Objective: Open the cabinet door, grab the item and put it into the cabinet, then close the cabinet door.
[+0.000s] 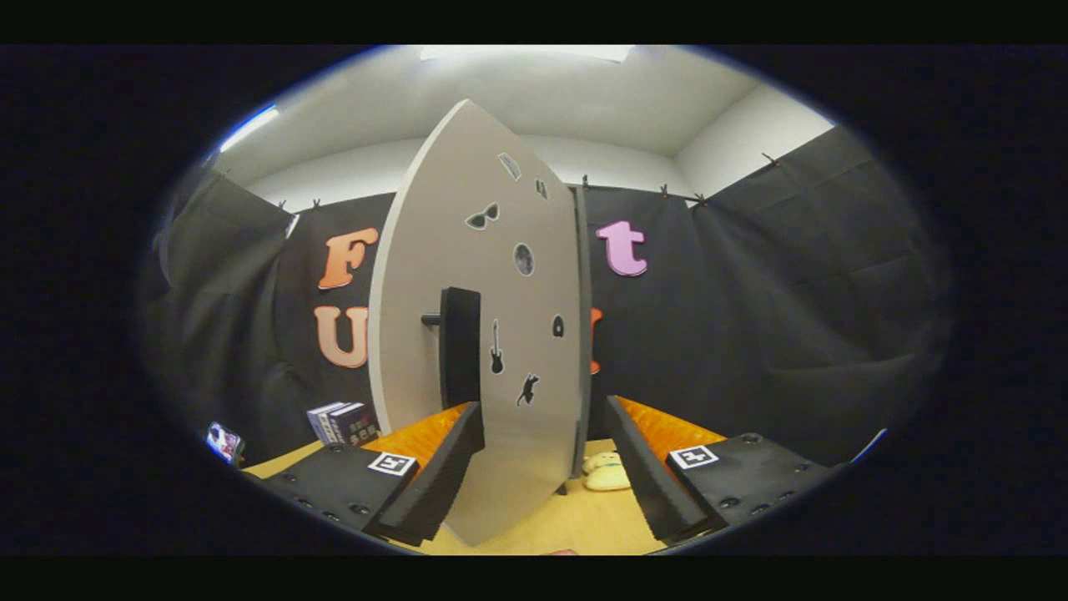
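Observation:
The white cabinet door (501,275) stands swung out right in front of me, with small black stickers on its face. Its black upright handle (460,346) sticks out on a short stub, just above my left fingertip (472,417). My gripper (544,406) is open, and the lower part of the door panel runs between the two fingers without either pressing on it. A pale plush toy (607,472) lies on the yellow table (576,522) behind the door's far edge, close to the inside of my right finger. The cabinet's inside is hidden by the door.
A few dark books (344,421) stand on the table to the left of the door, beyond my left finger. A small phone-like object (224,442) leans further left. Black cloth walls close the booth on all sides.

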